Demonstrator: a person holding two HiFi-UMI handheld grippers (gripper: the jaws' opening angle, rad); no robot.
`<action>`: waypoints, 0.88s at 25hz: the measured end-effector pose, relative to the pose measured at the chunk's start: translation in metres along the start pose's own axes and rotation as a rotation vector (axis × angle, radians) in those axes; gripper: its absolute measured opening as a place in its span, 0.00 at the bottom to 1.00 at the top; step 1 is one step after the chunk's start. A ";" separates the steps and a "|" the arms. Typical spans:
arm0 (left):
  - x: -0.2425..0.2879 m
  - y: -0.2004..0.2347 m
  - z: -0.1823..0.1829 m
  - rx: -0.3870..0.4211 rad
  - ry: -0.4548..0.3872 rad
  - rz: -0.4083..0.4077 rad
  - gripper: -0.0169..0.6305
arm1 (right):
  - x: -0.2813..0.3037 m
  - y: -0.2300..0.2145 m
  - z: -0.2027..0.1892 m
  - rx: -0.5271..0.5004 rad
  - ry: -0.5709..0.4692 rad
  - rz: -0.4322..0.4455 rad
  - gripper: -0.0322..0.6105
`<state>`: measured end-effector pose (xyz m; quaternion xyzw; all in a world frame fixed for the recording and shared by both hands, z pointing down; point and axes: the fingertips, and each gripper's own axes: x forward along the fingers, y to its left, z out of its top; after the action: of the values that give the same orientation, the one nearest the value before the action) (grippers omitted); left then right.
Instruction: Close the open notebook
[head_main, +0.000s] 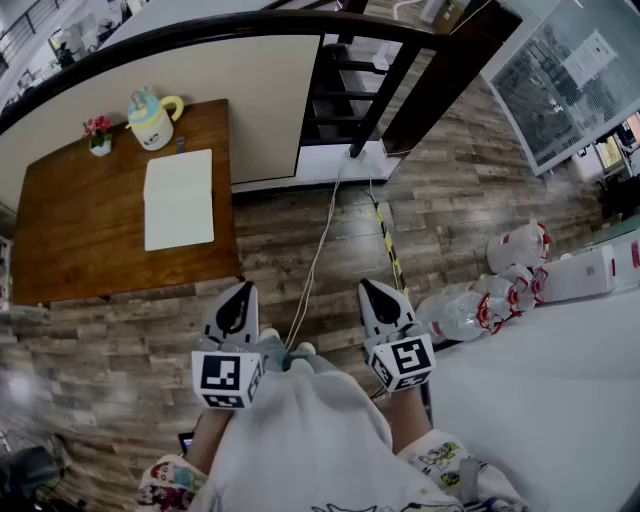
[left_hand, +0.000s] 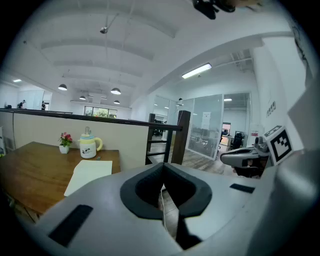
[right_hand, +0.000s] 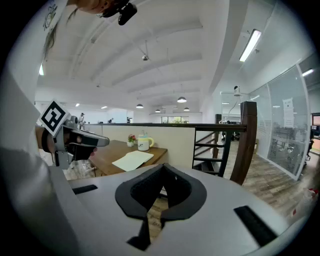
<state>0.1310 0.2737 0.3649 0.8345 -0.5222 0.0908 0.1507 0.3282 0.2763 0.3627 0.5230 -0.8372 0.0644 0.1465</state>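
well apart: notebook on table, beyond both tongs.

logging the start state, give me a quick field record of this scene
notebook: white pages up, flat on wooden table
behind it: lidded mug, potted flowers
left gripper: shut, empty, away from the notebook
right gripper: shut, empty, over the floor
task: closing not yet begun
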 end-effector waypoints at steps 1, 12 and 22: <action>0.002 0.003 0.001 0.000 0.000 0.001 0.03 | 0.002 0.000 0.001 -0.004 -0.004 -0.003 0.05; 0.018 0.012 0.010 -0.002 -0.030 0.040 0.03 | 0.015 -0.011 0.010 -0.002 -0.024 0.007 0.05; 0.031 -0.004 0.013 -0.041 -0.062 0.073 0.17 | 0.013 -0.020 0.007 0.040 -0.048 0.114 0.23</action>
<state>0.1482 0.2447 0.3612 0.8141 -0.5583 0.0597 0.1480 0.3399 0.2541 0.3590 0.4789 -0.8673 0.0765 0.1119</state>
